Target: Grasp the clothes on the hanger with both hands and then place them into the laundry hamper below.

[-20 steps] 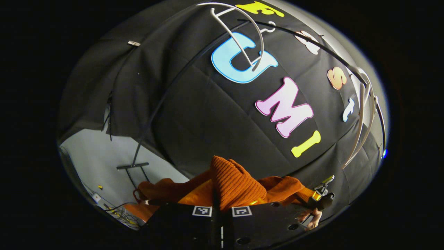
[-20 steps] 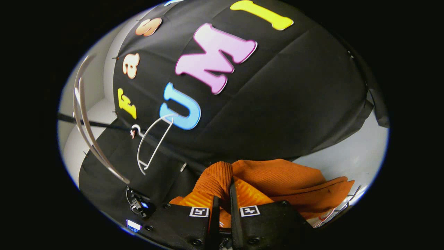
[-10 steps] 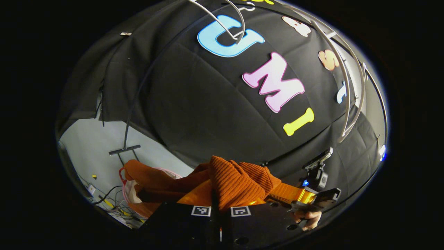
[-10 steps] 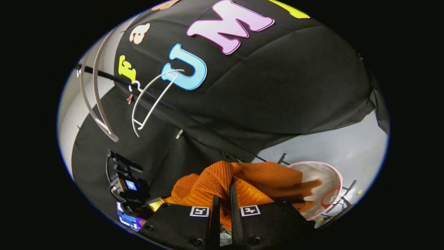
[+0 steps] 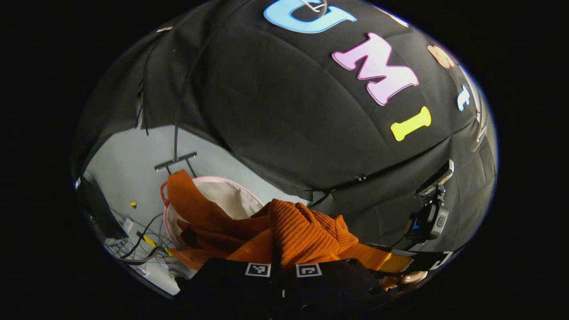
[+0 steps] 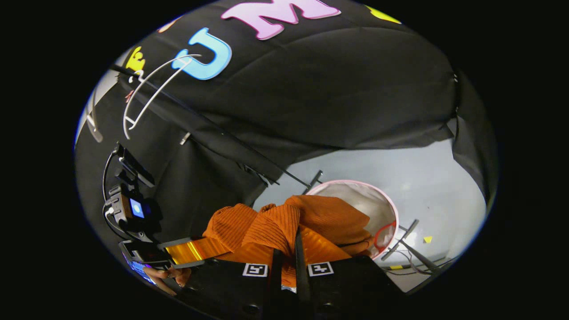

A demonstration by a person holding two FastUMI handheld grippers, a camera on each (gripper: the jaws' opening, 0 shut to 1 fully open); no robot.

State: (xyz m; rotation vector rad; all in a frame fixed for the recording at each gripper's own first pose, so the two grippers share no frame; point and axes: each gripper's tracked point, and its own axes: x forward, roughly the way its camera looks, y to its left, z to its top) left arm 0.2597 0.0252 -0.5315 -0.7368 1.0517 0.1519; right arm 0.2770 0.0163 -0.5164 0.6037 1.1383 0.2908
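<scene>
1. Risk: the orange garment hangs partly across the rim of the laundry hamper. Released here, its trailing cloth would likely drape outside rather than drop in.
2. Risk: an uneven release could leave one end caught on a finger.
3. The left gripper is clamped on a ribbed fold of the garment, which bunches directly ahead of its fingers.
4. The right gripper is likewise clamped on the garment, just above the hamper opening.
5. The empty hanger hangs on the rail, well apart.

Ribbed orange sweater, pink-rimmed white hamper, white hanger.
</scene>
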